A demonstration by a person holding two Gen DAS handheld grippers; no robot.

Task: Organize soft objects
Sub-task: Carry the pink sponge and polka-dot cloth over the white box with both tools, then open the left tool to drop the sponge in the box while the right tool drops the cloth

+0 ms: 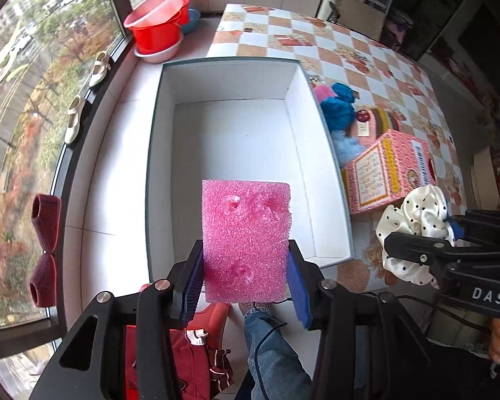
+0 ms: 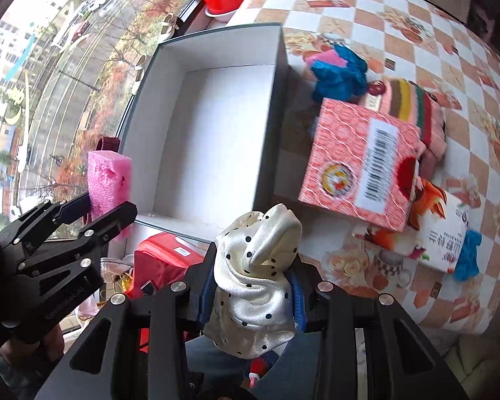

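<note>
Your left gripper [image 1: 246,283] squeezes the pink sponge [image 1: 246,240] over the white box [image 1: 316,140]. Your right gripper [image 2: 253,295] squeezes the dotted scrunchie [image 2: 256,286]. The checkered table [image 2: 400,16] spreads toward two o'clock; the window [image 1: 26,100] sits at nine.

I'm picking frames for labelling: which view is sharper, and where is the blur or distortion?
Left wrist view: sharp; the pink foam block and white cardboard box are crisp, with fisheye bending at the window edge. Right wrist view: the pink patterned carton is motion-smeared; the white polka-dot satin scrunchie stays sharp.
</note>
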